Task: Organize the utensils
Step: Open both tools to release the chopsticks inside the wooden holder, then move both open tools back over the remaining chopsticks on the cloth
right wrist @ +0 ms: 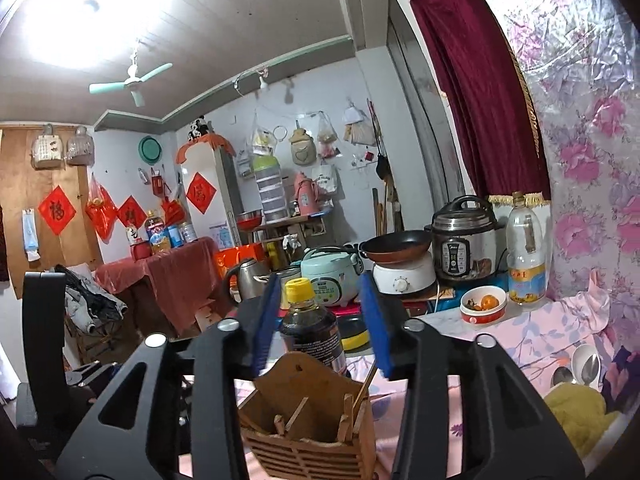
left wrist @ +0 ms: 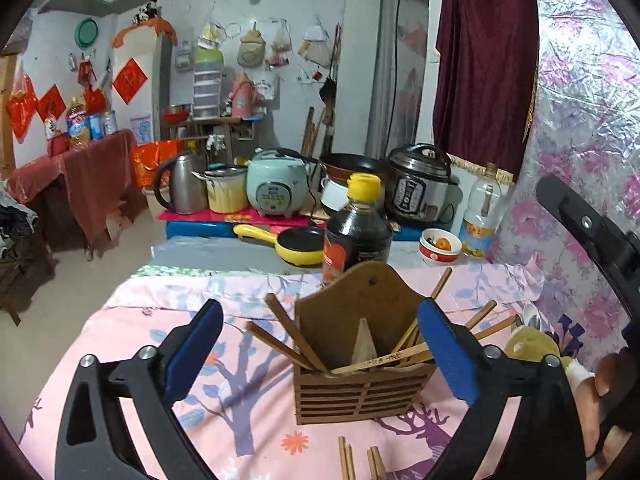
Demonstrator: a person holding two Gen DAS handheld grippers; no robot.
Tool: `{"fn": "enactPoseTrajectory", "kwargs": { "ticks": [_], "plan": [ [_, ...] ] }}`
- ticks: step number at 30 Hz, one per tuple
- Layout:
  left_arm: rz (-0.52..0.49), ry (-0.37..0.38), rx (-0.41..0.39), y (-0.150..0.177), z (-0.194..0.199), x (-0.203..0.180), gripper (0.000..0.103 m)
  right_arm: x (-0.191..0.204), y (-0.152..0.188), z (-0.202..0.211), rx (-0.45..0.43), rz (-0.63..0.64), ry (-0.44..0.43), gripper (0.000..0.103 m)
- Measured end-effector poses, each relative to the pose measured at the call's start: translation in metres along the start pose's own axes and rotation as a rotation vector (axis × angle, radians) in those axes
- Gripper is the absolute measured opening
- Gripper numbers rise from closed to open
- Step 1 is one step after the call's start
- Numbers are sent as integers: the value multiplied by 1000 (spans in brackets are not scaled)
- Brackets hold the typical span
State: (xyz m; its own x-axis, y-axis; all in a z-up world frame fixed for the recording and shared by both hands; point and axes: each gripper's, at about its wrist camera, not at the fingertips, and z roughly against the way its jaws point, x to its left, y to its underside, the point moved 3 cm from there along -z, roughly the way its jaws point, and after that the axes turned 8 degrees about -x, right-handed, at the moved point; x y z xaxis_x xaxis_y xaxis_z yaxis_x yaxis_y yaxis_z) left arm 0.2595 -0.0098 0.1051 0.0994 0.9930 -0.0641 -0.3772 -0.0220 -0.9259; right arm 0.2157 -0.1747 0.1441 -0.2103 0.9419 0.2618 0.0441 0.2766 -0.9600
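Surveying the pink flowered cloth, we logged the following.

Item: one wooden utensil holder, slatted at the front, tall-backed, parted by a divider into two compartments. It stood upright near the middle of the cloth, just before a dark sauce bottle with a yellow cap.

Item: chopsticks in holder. We counted about three leaning out of the left compartment and roughly five or six fanned across the right one (they overlapped, so the tally is loose).

Item: loose chopsticks, about four ends showing at the bottom edge of the left view, lying on the cloth just in front of the holder and not yet stowed.

Item: spoons, two or three by the right wall beside a yellow cloth; we could not tell the number surely.

Item: left gripper, jaws spread wide and empty, one finger on either side of the holder, touching nothing.

Item: right gripper, jaws partly apart and empty, held level above the holder's rim.

Step in hand, as we judged it: a release over the holder, with both tools free. The next move called for dropping to the loose chopsticks, closing on a thin bundle lying flat, and tipping it upright into a compartment without nudging the light holder over.
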Motion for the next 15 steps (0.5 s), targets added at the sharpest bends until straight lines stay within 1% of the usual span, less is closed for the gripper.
{"fn": "enactPoseTrajectory", "kwargs": {
  "ticks": [2, 7, 8, 11, 15],
  "plan": [
    [3, -30, -3, -1, 5, 5, 97, 2, 0, 6, 11, 6, 2, 51],
    [30, -59, 9, 2, 15, 15, 97, 9, 1, 31, 18, 51, 26, 71],
    [32, -63, 16, 4, 18, 17, 97, 11, 0, 37, 19, 58, 29, 72],
    [33, -81, 21, 8, 29, 20, 97, 14, -3, 57, 22, 69, 34, 80],
    [28, -126, 25, 23, 43, 24, 97, 19, -4, 82, 37, 91, 38, 91]
  ]
}}
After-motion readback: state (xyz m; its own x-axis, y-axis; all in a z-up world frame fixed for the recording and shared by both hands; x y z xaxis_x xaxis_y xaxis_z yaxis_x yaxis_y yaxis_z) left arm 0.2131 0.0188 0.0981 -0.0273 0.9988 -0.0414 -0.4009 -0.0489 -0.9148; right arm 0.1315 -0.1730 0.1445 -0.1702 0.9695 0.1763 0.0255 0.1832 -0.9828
